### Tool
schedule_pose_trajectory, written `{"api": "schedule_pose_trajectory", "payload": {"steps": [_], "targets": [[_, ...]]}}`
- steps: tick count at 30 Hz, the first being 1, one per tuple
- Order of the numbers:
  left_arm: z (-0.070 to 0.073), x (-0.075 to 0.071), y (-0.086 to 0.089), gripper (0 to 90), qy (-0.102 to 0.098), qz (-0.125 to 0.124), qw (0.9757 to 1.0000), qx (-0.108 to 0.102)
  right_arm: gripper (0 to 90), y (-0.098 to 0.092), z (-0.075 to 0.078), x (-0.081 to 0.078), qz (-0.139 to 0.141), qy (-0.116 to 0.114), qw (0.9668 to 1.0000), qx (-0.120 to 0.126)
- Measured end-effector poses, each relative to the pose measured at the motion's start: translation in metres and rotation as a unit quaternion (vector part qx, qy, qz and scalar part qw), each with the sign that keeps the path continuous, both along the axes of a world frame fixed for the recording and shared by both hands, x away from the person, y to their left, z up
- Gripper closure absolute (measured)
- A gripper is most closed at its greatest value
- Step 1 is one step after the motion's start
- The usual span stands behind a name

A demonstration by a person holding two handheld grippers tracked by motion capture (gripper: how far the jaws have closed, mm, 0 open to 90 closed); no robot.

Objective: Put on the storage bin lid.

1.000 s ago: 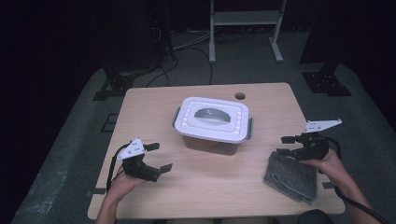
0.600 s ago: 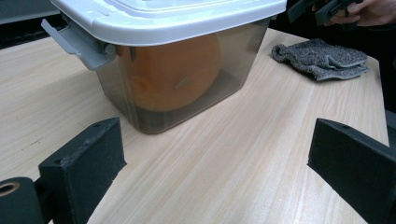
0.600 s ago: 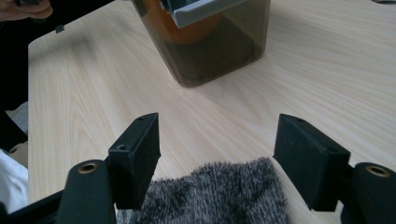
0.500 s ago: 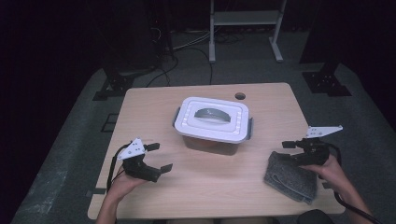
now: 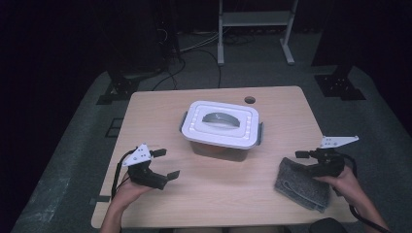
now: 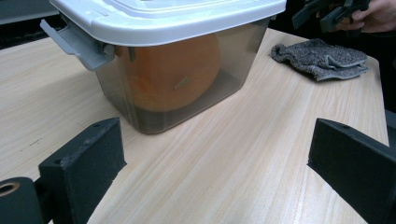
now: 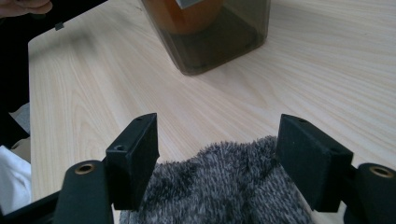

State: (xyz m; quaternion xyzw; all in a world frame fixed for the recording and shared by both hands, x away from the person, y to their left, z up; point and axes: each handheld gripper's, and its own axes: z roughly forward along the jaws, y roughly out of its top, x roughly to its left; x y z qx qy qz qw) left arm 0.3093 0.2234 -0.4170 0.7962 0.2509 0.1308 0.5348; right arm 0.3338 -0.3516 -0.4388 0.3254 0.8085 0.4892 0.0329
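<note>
Hovering open R gripper [image 5: 303, 161], over grey cloth [image 5: 302, 185]

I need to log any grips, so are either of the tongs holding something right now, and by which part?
Nothing is held. The right tongs stand open over the near edge of the grey fuzzy folded cloth; the left tongs are open over bare table.

Wooden table [image 5: 160, 111]: light, pale grain, rounded corners, with a small round hole [image 5: 249, 100] near its far edge.

Lidded plastic box [image 5: 221, 128]: clear smoky walls, white lid with a grey handle recess, grey side latches; stands at the table's middle. An orange rounded thing [image 6: 173, 77] sits inside.

Floor: grey mat beneath the table; black stand feet [image 5: 340, 87] and cables [image 5: 194, 48] beyond; white shelf frame [image 5: 255, 24] at the back.
</note>
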Motion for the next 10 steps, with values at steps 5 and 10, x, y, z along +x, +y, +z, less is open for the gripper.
{"api": "schedule_pose_trajectory", "payload": {"steps": [5, 10], "targets": [[-0.0003, 0.0002, -0.0005, 2.7, 0.0, -0.001, 1.0, 0.002, 28.4, -0.0002, -0.0006, -0.0037, 0.001, -0.003, 1.0, 0.003], [0.0004, 0.0003, 0.0, 2.7, -0.001, 0.0, 1.0, 0.001, 27.8, 0.0014, -0.0015, -0.0067, 0.002, -0.006, 1.0, 0.003]]}}
